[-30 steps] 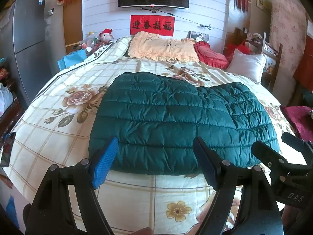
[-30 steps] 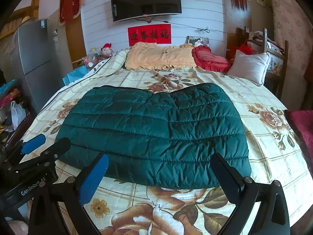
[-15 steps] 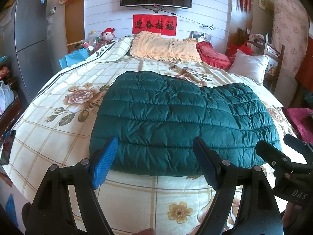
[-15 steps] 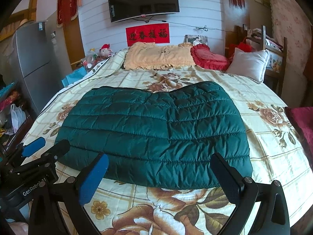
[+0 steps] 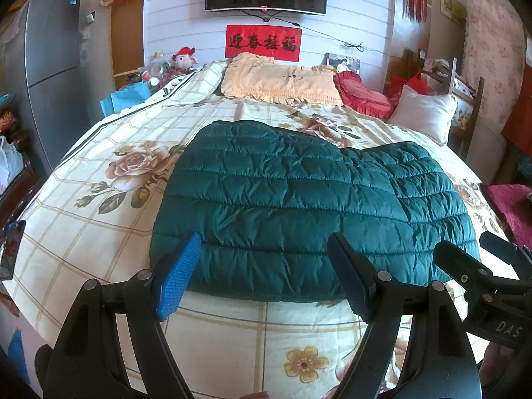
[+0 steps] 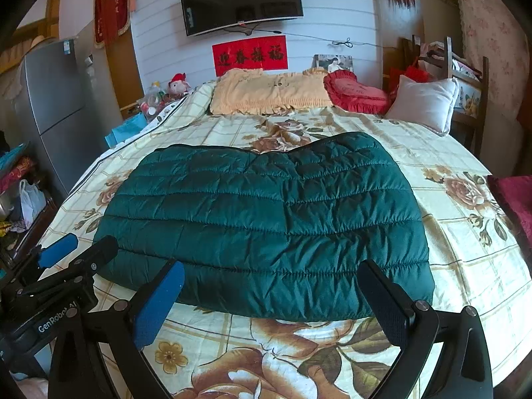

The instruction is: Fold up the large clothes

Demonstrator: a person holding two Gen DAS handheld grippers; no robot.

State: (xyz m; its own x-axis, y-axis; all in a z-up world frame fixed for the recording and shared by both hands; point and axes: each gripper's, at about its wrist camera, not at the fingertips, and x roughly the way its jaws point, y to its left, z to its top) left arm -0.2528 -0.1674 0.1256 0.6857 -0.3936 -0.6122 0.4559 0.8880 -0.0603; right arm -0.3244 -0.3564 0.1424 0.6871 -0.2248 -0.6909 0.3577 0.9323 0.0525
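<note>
Readable text: red banner [image 5: 263,42] on the white wall under the TV carries black Chinese characters, 迎春接福, same banner seen in the right wrist view [image 6: 249,55]. "DAS" in white on the black body of the right gripper [image 5: 483,252] at the edge of the left wrist view. "GenRobot.AI" in white on the black body of the left gripper [image 6: 78,249] in the right wrist view

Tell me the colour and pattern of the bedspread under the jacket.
Cream bedspread with a tan grid and large brown roses, clearest in the right wrist view.
</note>
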